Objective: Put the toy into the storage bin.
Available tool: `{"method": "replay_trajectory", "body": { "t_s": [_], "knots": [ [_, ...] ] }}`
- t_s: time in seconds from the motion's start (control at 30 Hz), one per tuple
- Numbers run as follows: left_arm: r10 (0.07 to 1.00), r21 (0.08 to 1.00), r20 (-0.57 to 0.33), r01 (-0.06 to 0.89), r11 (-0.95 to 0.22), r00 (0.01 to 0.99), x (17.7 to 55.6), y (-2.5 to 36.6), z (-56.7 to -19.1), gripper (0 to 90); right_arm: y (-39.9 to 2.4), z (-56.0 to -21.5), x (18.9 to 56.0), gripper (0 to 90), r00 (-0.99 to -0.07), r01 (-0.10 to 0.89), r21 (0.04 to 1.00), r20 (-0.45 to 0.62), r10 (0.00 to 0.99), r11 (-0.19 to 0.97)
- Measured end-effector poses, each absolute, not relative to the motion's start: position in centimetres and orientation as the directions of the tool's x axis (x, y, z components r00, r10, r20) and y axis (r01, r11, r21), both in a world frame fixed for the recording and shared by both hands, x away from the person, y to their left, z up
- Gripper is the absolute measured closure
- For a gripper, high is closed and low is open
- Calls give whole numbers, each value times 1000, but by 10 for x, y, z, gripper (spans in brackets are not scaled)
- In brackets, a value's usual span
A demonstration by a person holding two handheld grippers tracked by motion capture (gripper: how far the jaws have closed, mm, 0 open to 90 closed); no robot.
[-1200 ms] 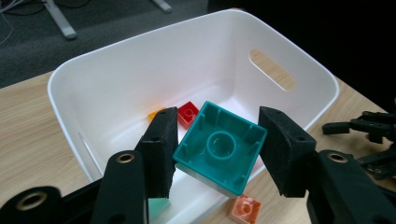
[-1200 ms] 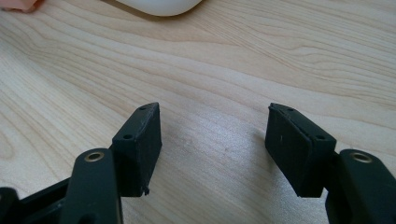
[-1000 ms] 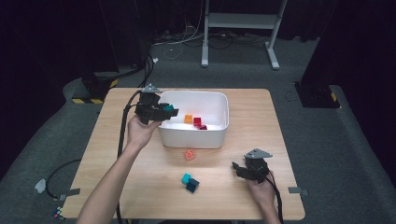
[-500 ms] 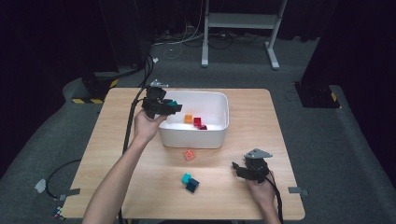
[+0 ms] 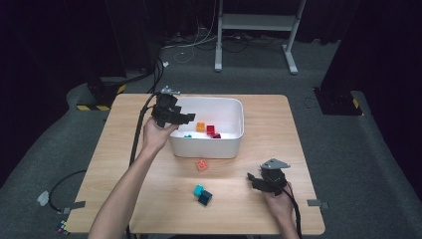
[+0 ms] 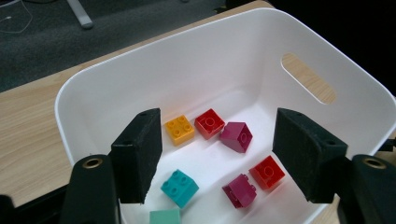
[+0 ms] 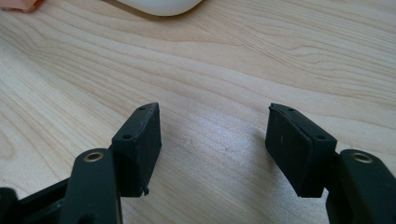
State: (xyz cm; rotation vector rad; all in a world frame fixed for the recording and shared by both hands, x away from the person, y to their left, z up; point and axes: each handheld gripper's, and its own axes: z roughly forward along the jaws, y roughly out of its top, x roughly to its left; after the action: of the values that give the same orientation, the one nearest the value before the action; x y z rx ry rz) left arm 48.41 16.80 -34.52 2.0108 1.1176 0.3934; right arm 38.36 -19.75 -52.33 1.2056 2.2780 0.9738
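On the wooden table [image 5: 124, 149], the white bin [image 6: 196, 60] holds coloured bricks [image 6: 180, 186]; both grippers' jaws gape empty.

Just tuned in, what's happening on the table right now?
A person is sorting toy bricks into a white bin. The left tool hangs over the bin; its jaws have just been opening and nothing sits between them, with a teal brick and a mint brick lying below among the orange, red and magenta ones. The right tool rests open and empty low over the bare table. An orange-red brick and a teal pair are not yet in the bin.
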Motion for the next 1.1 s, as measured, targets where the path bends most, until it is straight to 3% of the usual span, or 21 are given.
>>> {"method": "replay_trajectory", "body": {
  "t_s": [0.47, 1.1],
  "knots": [
    [802, 789, -108, 541, -291, 588, 450, 182, -351, 292, -198, -523, 384, 358, -558, 563, 728, -15, 830, 391],
    [787, 779, -108, 543, -313, 607, 398, 186, -392, 274, -197, -523, 384, 358, -558, 563, 728, -14, 830, 391]
  ]
}}
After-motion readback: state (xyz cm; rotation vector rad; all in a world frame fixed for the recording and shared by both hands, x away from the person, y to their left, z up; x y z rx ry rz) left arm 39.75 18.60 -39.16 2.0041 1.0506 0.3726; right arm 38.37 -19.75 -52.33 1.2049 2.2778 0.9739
